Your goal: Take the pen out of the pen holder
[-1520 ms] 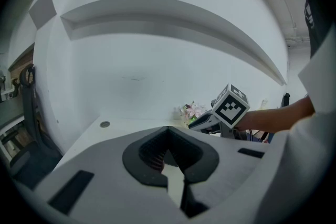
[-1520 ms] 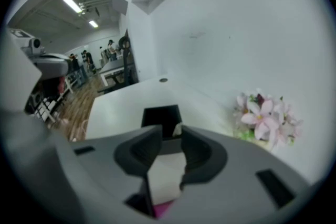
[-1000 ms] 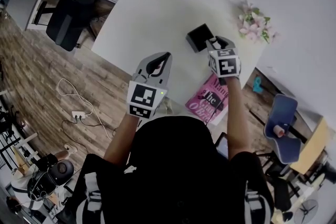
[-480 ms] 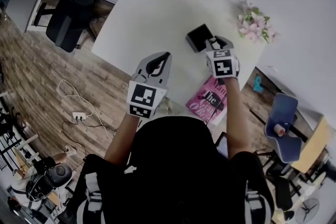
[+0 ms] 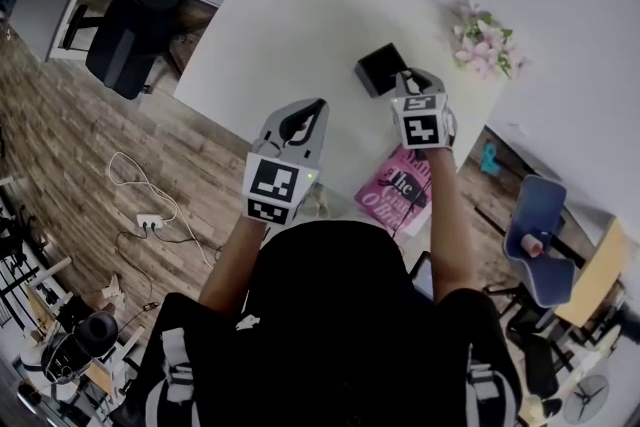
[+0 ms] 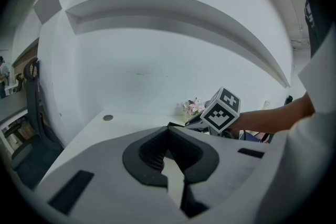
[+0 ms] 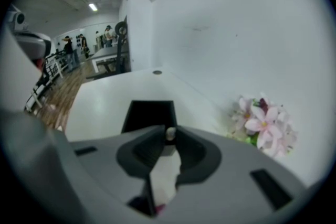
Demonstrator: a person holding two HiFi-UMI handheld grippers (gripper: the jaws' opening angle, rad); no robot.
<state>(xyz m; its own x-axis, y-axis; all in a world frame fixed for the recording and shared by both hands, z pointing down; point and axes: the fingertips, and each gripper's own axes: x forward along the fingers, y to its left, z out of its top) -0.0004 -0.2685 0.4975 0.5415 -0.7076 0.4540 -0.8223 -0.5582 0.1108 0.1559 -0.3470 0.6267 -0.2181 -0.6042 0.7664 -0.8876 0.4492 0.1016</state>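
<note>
right gripper (image 5: pixel 408 79) jaws are closing on the pale top of the pen (image 7: pixel 170 134), which stands between their tips in the black square pen holder (image 7: pixel 149 112) on the white table (image 5: pixel 300 25). left gripper (image 6: pixel 168 132) hovers apart, jaws together, empty.

We wear a black top (image 5: pixel 340 315), its sleeves ending above bare forearms, with white-and-black striped patches (image 5: pixel 168 370) low at both sides.
</note>
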